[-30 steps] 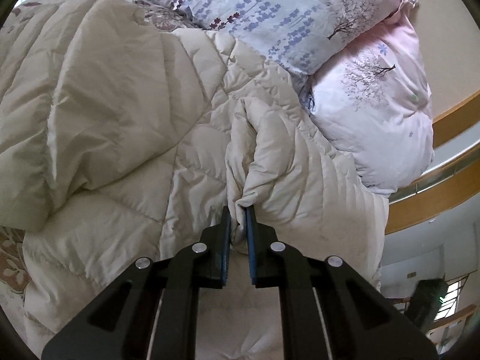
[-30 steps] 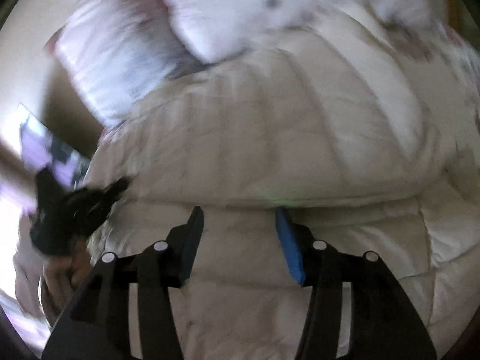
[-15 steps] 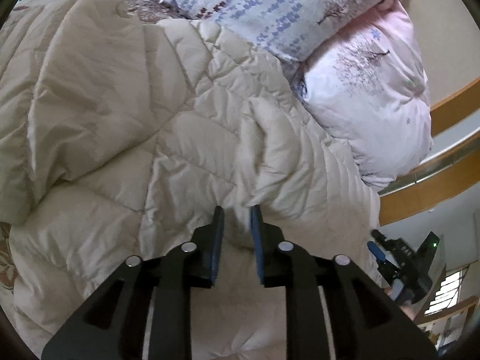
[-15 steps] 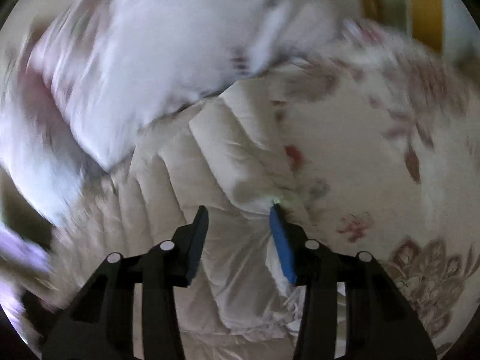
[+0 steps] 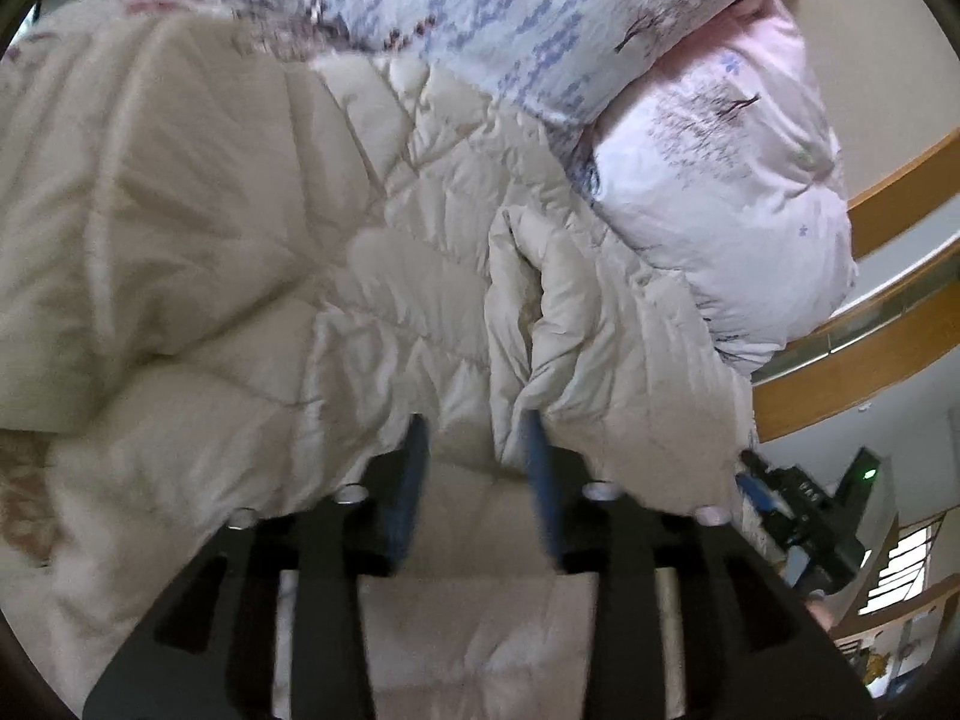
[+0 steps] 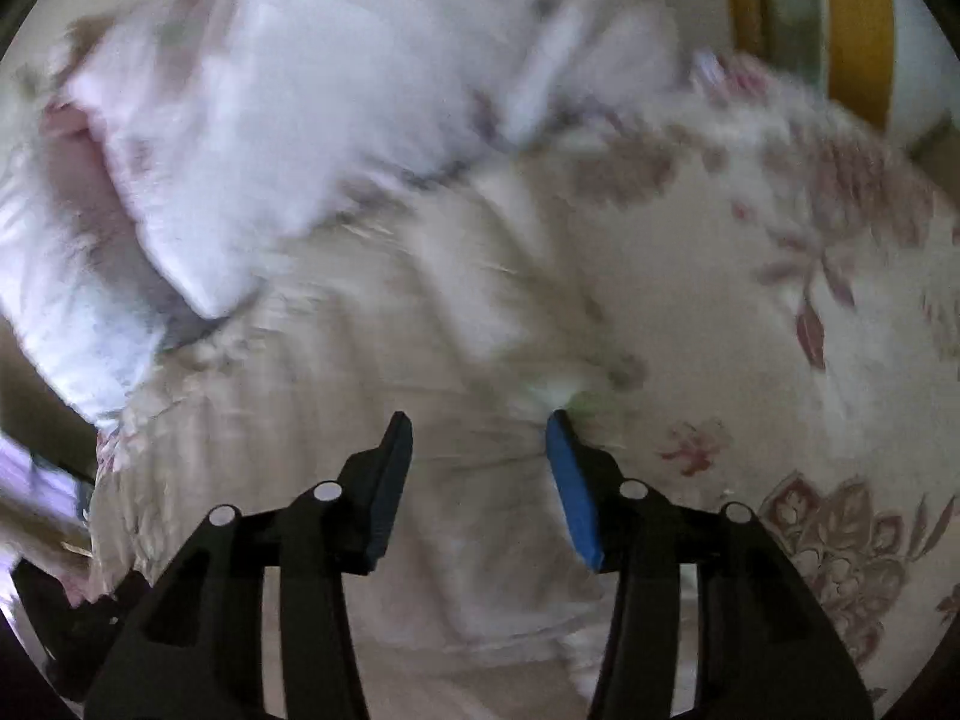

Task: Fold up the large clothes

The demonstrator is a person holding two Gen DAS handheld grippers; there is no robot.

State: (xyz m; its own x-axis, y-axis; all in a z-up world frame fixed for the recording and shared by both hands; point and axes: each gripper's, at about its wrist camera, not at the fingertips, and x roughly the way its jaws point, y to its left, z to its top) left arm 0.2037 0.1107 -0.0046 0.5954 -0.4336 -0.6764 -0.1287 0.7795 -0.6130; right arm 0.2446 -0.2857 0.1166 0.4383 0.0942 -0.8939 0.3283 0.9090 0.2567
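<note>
A large cream quilted garment (image 5: 252, 252) lies spread and bunched on the bed. My left gripper (image 5: 474, 426) hovers low over it, jaws opening; a raised fold (image 5: 540, 324) of the garment ends just at the right pad and is not pinched. In the blurred right wrist view the same garment (image 6: 336, 396) fills the lower middle. My right gripper (image 6: 480, 426) stands over it with jaws opening; cloth lies below the gap and no pad presses on it. The right gripper (image 5: 798, 516) also shows at the far right of the left wrist view.
Two pale floral pillows (image 5: 720, 180) lie against the garment's far side, blurred in the right wrist view (image 6: 288, 120). A floral bedsheet (image 6: 780, 312) stretches to the right. A wooden bed rail (image 5: 870, 360) runs behind the pillows.
The left gripper let go of the garment fold and its jaws spread apart. The right gripper swept sideways across the garment toward the floral sheet and came into the left wrist view.
</note>
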